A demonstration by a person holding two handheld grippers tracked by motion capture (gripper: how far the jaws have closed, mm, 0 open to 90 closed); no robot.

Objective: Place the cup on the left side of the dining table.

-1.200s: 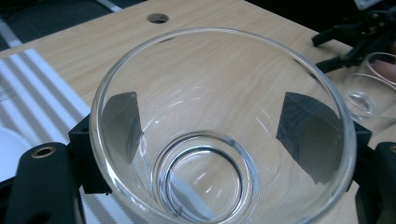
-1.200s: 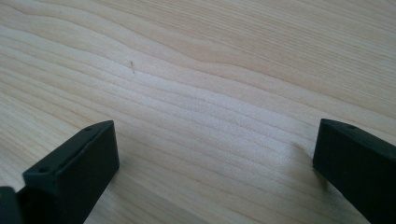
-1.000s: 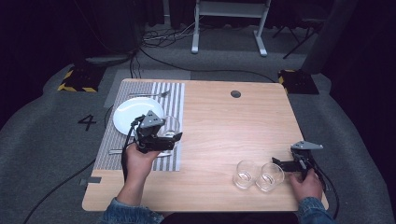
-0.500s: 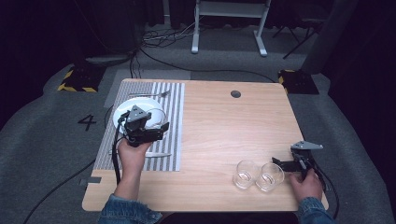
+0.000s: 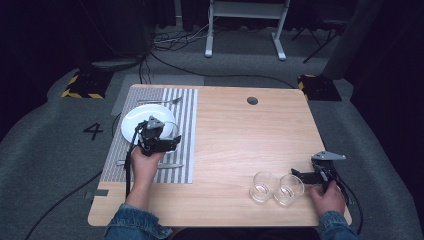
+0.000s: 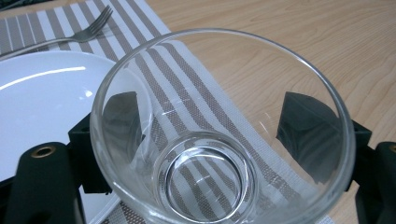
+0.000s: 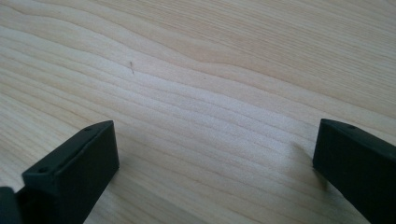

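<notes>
My left gripper [image 5: 169, 141] is shut on a clear drinking glass [image 6: 219, 130], one black jaw on each side of its wall. It holds the glass [image 5: 173, 134] over the striped placemat [image 5: 186, 115], at the right edge of the white plate [image 5: 134, 121]. Through the glass I see the mat's stripes. My right gripper [image 5: 299, 176] rests at the table's front right with its jaws wide apart; it stands open [image 7: 215, 154] over bare wood. Two more clear glasses [image 5: 263, 187] [image 5: 289, 189] stand side by side just left of it.
A fork [image 5: 157, 101] lies on the mat beyond the plate [image 6: 42, 93], and it appears again [image 6: 70, 37] at the top left. A knife [image 5: 165, 165] lies near the mat's front edge. The wooden table [image 5: 240, 135] has a round cable hole [image 5: 252, 100].
My left gripper has carried the glass a little to the left, toward the plate. The right gripper and the two glasses have not moved.
</notes>
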